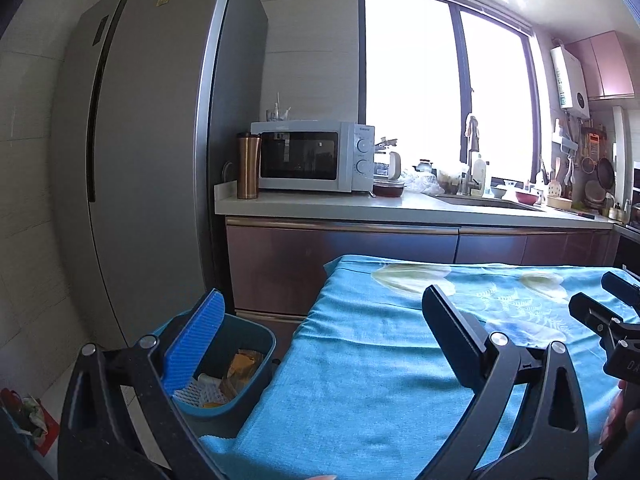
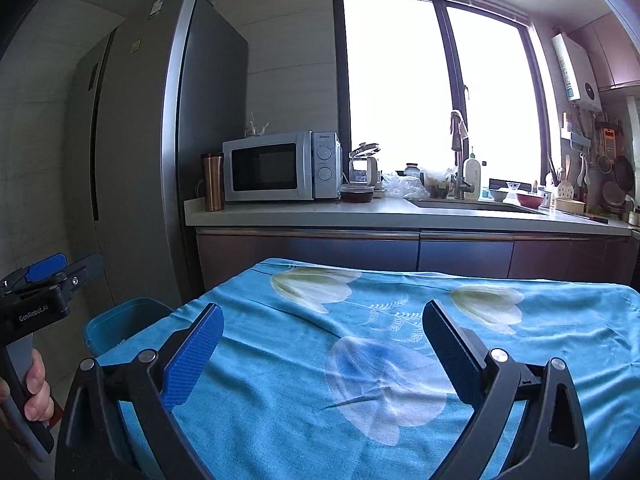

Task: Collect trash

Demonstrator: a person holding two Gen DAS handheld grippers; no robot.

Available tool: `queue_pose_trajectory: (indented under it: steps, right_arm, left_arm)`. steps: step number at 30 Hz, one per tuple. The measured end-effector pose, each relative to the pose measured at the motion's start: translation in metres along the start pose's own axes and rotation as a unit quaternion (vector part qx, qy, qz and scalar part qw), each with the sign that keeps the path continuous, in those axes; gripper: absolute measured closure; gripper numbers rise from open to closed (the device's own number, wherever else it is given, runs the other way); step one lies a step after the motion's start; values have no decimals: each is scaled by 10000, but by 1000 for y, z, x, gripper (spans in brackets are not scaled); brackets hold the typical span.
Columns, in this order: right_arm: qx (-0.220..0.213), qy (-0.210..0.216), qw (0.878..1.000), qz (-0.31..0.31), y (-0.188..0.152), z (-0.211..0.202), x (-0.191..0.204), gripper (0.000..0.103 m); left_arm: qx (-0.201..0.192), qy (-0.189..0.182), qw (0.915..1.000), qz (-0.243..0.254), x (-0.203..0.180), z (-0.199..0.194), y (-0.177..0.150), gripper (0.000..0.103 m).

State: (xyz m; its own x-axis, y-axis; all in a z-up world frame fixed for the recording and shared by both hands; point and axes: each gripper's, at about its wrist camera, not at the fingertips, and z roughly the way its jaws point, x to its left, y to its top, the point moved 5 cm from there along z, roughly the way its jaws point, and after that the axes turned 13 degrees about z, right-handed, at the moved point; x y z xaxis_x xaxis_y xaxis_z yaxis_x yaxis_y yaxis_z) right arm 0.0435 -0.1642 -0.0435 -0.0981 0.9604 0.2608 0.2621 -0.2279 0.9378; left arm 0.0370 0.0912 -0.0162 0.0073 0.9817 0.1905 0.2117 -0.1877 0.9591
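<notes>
A blue trash bin stands on the floor at the table's left edge, with yellow wrappers and white scraps inside. It also shows in the right wrist view. My left gripper is open and empty, held over the gap between bin and table. My right gripper is open and empty above the blue flowered tablecloth. No trash shows on the cloth. The left gripper's body appears at the left of the right wrist view, and the right gripper at the right of the left wrist view.
A tall grey fridge stands at the left. Behind the table runs a counter with a microwave, a copper tumbler, a sink and dishes. A red bag lies on the floor at the left.
</notes>
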Motion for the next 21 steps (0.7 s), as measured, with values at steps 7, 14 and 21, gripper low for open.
queue_pose_trajectory:
  steps: [7,14,21]
  right_arm:
    - [-165,-95,9998,16,2,-11,-4,7]
    - [-225,-153,9996,30,5,-16,-9,7]
    - [-255,-158,9995,35,6,-17,-11,7]
  left_arm:
    - [-145,23,9999,50,-4,-7,2,6]
    - [-212,11,9998,59,-4,-8,3,6]
    - [-283,37,9996,71,-3,-9,5,6]
